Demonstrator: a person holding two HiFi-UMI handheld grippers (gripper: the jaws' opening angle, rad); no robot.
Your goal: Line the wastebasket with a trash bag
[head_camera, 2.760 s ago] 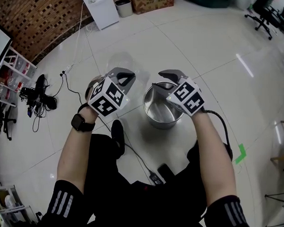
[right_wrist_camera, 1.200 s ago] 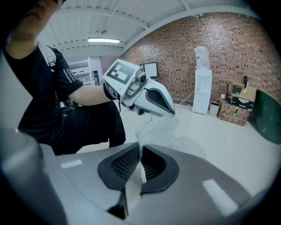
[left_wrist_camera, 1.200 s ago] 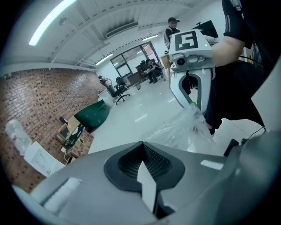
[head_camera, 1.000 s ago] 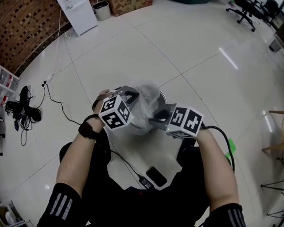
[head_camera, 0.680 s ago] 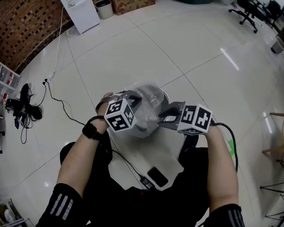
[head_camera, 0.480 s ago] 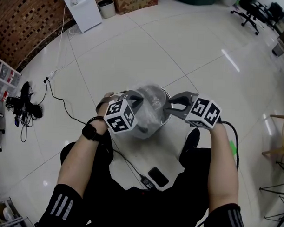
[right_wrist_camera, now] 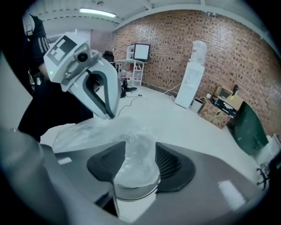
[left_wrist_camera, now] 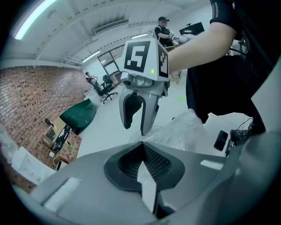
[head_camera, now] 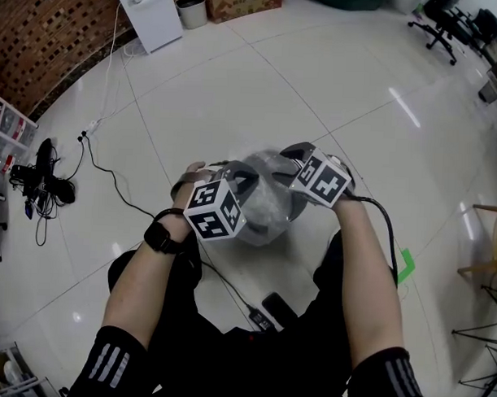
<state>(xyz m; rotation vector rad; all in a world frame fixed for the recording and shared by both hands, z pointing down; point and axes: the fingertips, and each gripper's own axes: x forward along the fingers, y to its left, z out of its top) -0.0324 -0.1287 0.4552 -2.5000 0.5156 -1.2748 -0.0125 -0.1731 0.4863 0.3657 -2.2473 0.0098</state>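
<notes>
Office/lab space: red brick wall (head_camera: 42, 40), glossy white tile floor (head_camera: 318, 82), black swivel office chairs (head_camera: 440, 25), white water dispenser (right_wrist_camera: 192, 85).

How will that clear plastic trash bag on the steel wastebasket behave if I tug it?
Probably floppy and very light: the clear plastic trash bag crumples and sags over the round steel wastebasket. It likely follows any pull, as it runs taut from the shut left gripper pinching it. Its glossy film may slip.

Clear, crumpled trash bag (head_camera: 264, 209) apparently draped over upright round metal wastebasket (right_wrist_camera: 136, 190).
</notes>
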